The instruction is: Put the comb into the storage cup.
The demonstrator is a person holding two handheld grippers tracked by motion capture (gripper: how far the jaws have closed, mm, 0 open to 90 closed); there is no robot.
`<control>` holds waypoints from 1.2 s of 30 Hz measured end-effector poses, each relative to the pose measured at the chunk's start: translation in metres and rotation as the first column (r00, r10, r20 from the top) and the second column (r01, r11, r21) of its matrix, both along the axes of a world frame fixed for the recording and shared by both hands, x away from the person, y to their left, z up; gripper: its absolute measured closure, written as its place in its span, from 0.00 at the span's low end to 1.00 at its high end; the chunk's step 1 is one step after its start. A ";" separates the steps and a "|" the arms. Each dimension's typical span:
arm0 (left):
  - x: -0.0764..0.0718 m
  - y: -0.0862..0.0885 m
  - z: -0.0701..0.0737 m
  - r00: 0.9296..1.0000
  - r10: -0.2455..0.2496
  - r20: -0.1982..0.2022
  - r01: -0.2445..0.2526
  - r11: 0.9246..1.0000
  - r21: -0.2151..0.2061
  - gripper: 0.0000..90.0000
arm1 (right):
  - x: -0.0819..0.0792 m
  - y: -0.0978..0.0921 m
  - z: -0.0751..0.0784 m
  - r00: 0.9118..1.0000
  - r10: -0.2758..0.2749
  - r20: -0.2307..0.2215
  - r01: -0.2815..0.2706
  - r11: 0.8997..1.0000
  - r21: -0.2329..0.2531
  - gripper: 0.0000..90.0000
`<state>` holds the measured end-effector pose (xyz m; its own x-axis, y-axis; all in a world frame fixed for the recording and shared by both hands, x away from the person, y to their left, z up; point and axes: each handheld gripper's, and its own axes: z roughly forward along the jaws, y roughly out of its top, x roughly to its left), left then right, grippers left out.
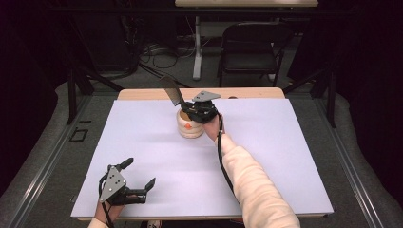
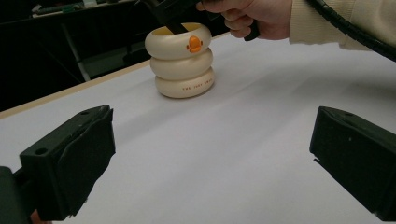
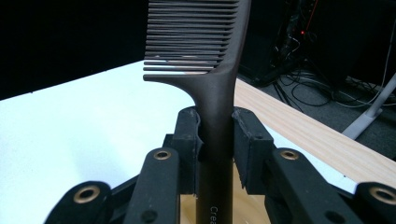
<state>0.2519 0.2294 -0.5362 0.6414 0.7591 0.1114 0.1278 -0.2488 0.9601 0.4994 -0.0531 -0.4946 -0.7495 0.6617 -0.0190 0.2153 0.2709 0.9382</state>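
From the high view, the right hand-held gripper (image 1: 199, 110) hangs over the cream holder (image 1: 190, 124) near the middle of the worktop's (image 1: 142, 142) far edge, with a dark comb (image 1: 172, 95) slanting up out of it. The tilt could lever the light holder over. The left hand-held gripper (image 1: 138, 176) rests spread wide and empty near the front left corner, too far off to steady anything.

In the left gripper view, the holder (image 2: 183, 60) stands free, three stacked rings, so a sideways tug could slide it.

In the right gripper view, the jaws pinch the comb's (image 3: 212, 98) narrow handle just under the teeth; a thin grip there might let it twist or slip.
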 end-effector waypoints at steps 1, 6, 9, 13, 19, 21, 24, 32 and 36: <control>0.000 0.000 0.000 1.000 -0.001 0.001 0.001 1.000 0.002 0.00 | 0.000 0.000 0.000 1.000 0.002 0.000 -0.002 1.000 -0.002 0.81; 0.000 0.000 0.000 1.000 -0.001 0.002 0.001 1.000 0.003 0.00 | 0.000 0.001 -0.002 1.000 0.004 -0.007 -0.004 1.000 -0.008 0.81; 0.000 0.000 0.000 1.000 -0.001 0.001 0.001 1.000 0.003 0.00 | 0.000 0.001 -0.003 1.000 0.006 -0.013 -0.006 1.000 -0.010 0.81; 0.000 0.000 0.000 1.000 -0.001 0.001 0.001 1.000 0.003 0.00 | 0.001 0.001 -0.005 1.000 0.006 -0.018 -0.006 1.000 -0.017 0.81; 0.000 0.000 0.000 1.000 -0.002 0.001 0.002 1.000 0.000 0.00 | 0.002 0.000 -0.007 0.999 0.003 -0.035 -0.003 1.000 -0.023 0.80; 0.000 0.000 0.000 1.000 -0.002 0.002 0.002 1.000 -0.001 0.00 | 0.002 0.001 -0.008 0.999 0.002 -0.038 -0.003 1.000 -0.025 0.80; 0.000 0.000 0.000 1.000 -0.003 0.001 0.003 1.000 -0.002 0.00 | 0.003 0.000 -0.008 0.999 0.000 -0.041 -0.002 1.000 -0.030 0.80; 0.000 0.000 0.000 1.000 -0.002 0.001 0.002 1.000 -0.003 0.00 | 0.003 0.001 -0.009 0.999 -0.001 -0.048 -0.001 0.999 -0.045 0.80; -0.001 0.001 0.000 1.000 -0.003 0.003 0.003 1.000 -0.004 0.00 | 0.002 0.000 -0.007 0.998 -0.020 -0.063 0.017 0.999 -0.041 0.66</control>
